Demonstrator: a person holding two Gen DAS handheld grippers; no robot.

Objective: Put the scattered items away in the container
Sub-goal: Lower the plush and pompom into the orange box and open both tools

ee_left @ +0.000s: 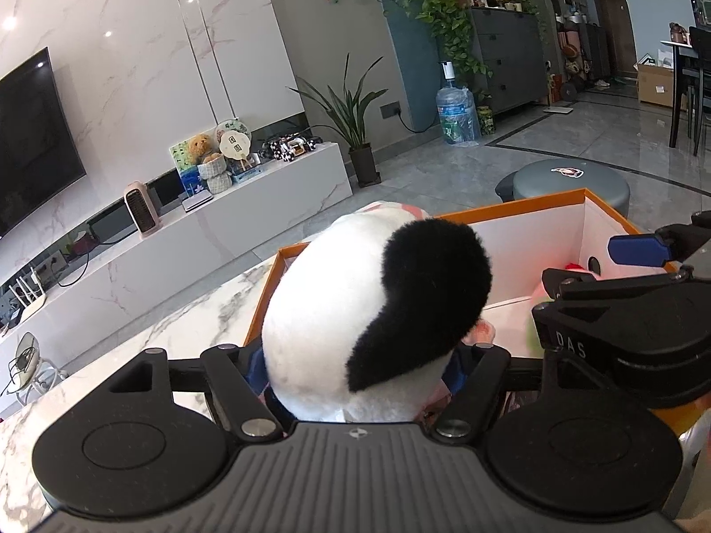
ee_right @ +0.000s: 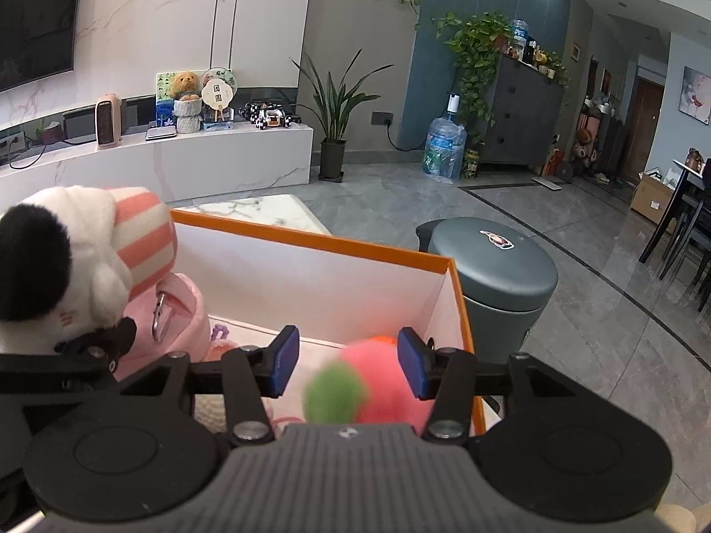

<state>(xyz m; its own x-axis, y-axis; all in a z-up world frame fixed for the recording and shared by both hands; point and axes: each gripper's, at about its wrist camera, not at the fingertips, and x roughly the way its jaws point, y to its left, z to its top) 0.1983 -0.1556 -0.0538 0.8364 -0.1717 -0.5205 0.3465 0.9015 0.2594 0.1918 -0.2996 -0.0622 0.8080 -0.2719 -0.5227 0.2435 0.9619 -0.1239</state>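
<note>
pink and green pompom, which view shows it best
The right wrist view: the pompom sits between the right gripper's open jaws, inside the box. The left wrist view shows only a sliver behind that gripper.

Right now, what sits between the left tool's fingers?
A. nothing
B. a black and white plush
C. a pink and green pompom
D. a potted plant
B: in the left wrist view the black and white plush fills the gap of the left tool, over the near edge of the orange box; the pompom lies by the right tool.
</note>
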